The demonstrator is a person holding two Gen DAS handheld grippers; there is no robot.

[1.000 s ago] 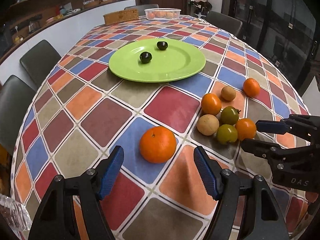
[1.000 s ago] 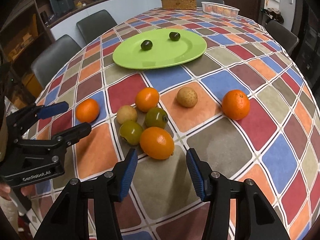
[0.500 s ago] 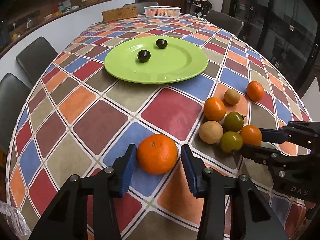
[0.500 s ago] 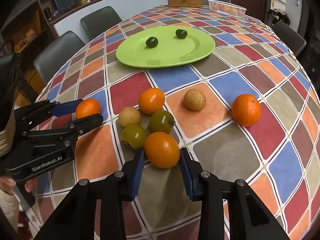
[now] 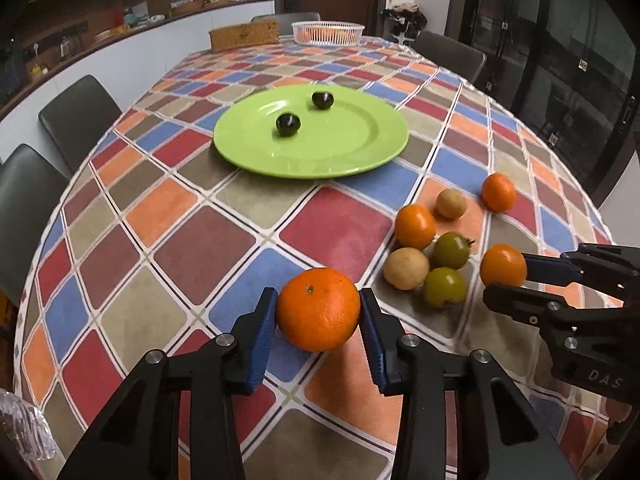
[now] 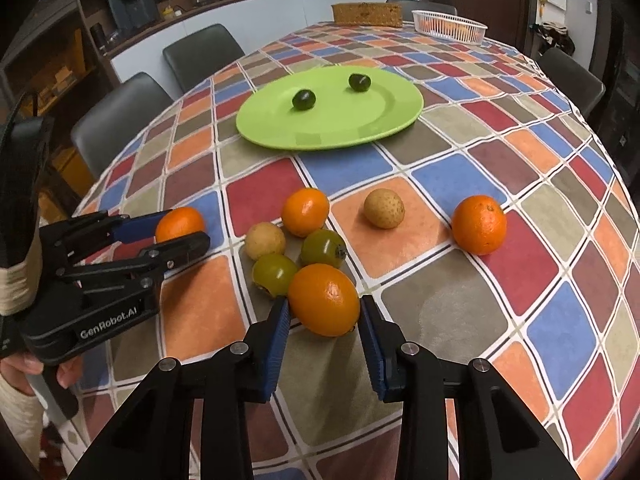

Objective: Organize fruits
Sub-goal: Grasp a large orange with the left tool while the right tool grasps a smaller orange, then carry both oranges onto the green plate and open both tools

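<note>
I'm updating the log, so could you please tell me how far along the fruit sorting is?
Early stage. Done: two dark fruits lie on the green plate. In hand: the left hand-held gripper is shut on a large orange, and the right hand-held gripper is shut on another orange. Left: two oranges, two tan fruits and two greenish fruits on the tablecloth.
</note>
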